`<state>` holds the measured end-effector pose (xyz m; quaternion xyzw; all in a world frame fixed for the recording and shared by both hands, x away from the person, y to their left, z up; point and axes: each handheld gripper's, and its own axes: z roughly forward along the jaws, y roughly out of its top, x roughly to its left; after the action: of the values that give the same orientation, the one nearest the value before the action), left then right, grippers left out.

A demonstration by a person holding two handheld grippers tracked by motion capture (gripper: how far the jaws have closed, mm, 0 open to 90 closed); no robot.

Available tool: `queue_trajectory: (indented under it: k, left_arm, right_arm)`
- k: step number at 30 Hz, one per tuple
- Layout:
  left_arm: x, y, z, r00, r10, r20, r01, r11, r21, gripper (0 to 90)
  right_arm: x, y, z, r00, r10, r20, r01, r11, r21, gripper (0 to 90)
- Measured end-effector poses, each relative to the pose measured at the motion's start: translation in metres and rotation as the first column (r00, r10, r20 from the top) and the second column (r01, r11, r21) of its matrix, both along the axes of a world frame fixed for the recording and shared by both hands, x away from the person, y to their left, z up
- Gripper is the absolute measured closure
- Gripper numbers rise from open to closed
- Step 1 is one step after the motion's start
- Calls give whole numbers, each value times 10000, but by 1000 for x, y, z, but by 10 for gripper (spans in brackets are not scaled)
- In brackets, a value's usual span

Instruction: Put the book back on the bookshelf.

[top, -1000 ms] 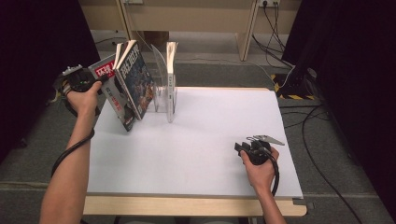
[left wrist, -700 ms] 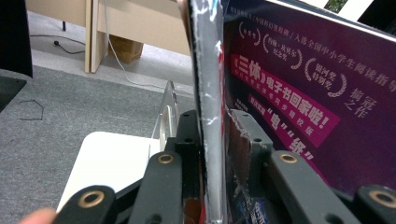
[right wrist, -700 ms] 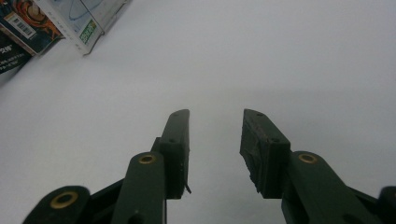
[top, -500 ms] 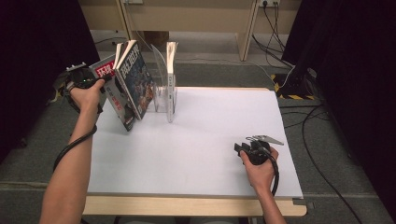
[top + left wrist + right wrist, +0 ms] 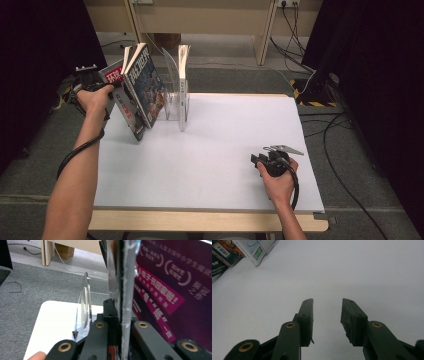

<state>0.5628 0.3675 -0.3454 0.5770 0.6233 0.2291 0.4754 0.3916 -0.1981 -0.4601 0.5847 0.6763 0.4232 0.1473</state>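
At the table's far left, two books lean against a clear plastic book stand (image 5: 171, 82): a red-titled book (image 5: 126, 102) and a blue-covered book (image 5: 147, 85). My left gripper (image 5: 111, 86) grips the upper edge of the red-titled book. Its jaws have just been closing. In the left gripper view, the left gripper (image 5: 117, 307) is shut on the book's thin edge (image 5: 127, 290), with the magenta cover (image 5: 170, 290) to the right. A third book (image 5: 183, 82) stands upright in the stand. My right gripper (image 5: 255, 161) rests low over the white table, open with nothing between its jaws (image 5: 327, 307).
The white table top (image 5: 225, 130) stretches bare between the two hands. Grey carpet, cables and wooden furniture legs (image 5: 262, 35) lie beyond the far edge. Corners of the books (image 5: 227, 252) show at the top left of the right gripper view.
The left hand has edged slightly toward the leaning books. The right hand and gripper have kept still.
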Motion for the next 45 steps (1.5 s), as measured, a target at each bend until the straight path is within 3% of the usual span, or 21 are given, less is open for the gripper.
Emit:
queue_trajectory:
  k: [3, 8, 9, 10, 11, 13, 15, 16, 17, 18, 19, 21, 27, 31, 32, 34, 36, 38, 40, 43, 45]
  left_arm:
    - [-1, -2, 2, 9999, -121, 29, 121, 9999, 97, 860]
    - [-10, -9, 13, 9976, -247, 648, 187, 9956, 923, 862]
    - [-13, -11, 17, 9949, -259, 972, 137, 9922, 1238, 862]
    - [-13, -11, 17, 9949, -259, 972, 137, 9922, 1238, 863]
    - [-16, -13, 21, 9910, -186, 1328, -39, 9860, 1670, 864]
    - [-17, -13, 23, 9885, -167, 1501, -111, 9831, 1825, 864]
    - [-21, -14, 27, 9789, 9, 2042, -428, 9787, 2007, 864]
    - [-21, -14, 27, 9789, 9, 2042, -428, 9787, 2007, 864]
    - [-22, -15, 29, 9689, 75, 2475, -599, 9769, 2050, 865]
    - [-23, -15, 30, 9655, 91, 2603, -677, 9738, 2172, 864]
    - [-23, -15, 30, 9655, 91, 2603, -677, 9738, 2172, 864]
    - [-22, -15, 31, 9527, 100, 3037, -745, 9767, 2013, 864]
    - [-16, -17, 30, 9399, -111, 3414, -697, 9722, 2235, 864]
    - [-10, -17, 29, 9210, 120, 3894, -950, 9762, 1947, 863]
    - [-10, -17, 29, 9210, 120, 3894, -950, 9762, 1947, 863]
    - [-8, -15, 26, 9065, 433, 4200, -1304, 9748, 1810, 863]
    - [-7, -13, 21, 9038, 490, 4251, -1431, 9708, 1924, 862]
    - [-7, -12, 14, 9109, 463, 4100, -1534, 9605, 2323, 861]
    - [-10, -12, 7, 9106, 399, 4113, -1597, 9520, 2611, 860]
    - [-14, -11, 4, 9149, 289, 4027, -1427, 9562, 2555, 856]
    - [-21, -11, -1, 9241, 193, 3818, -1345, 9512, 2777, 850]
  right_arm:
    - [0, 0, 0, 10000, 25, -47, -25, 10000, -17, 624]
    - [0, -1, 0, 10000, 42, -7, -42, 10000, -33, 625]
    - [0, -1, 0, 10000, 40, -9, -40, 10000, -33, 625]
    - [0, -1, 0, 10000, 40, -9, -40, 10000, -33, 625]
    - [0, 0, 0, 10000, 0, -78, 0, 10000, 18, 625]
    - [0, 0, 0, 10000, 58, -20, -58, 10000, -26, 625]
    - [0, 0, 0, 10000, 52, -21, -52, 10000, -28, 625]
    - [0, 0, 0, 10000, 52, -21, -52, 10000, -28, 625]
    - [0, 1, 0, 10000, 26, -49, -26, 10000, -25, 626]
    - [0, 1, 0, 10000, 23, -44, -24, 10000, -77, 626]
    - [0, 1, 0, 9999, 19, -105, -19, 10000, 15, 626]
    - [0, 1, -1, 9999, 16, -101, -16, 10000, -6, 626]
    - [0, 1, 0, 10000, -11, -64, 11, 10000, -1, 627]
    - [0, -1, -1, 10000, 17, -41, -17, 10000, -22, 628]
    - [0, -1, -1, 10000, 6, -51, -6, 10000, -12, 628]
    - [0, -1, -1, 10000, 5, -63, -5, 10000, 6, 629]
    - [0, -1, -1, 10000, 19, -47, -19, 10000, -7, 629]
    - [0, -1, -1, 10000, 63, -5, -63, 10000, -43, 629]
    - [0, -1, -1, 10000, 67, 28, -66, 10000, -48, 629]
    - [0, -2, -1, 10000, 52, 6, -52, 10000, -2, 629]
    - [0, -2, -1, 10000, 25, 6, -25, 10000, -5, 629]
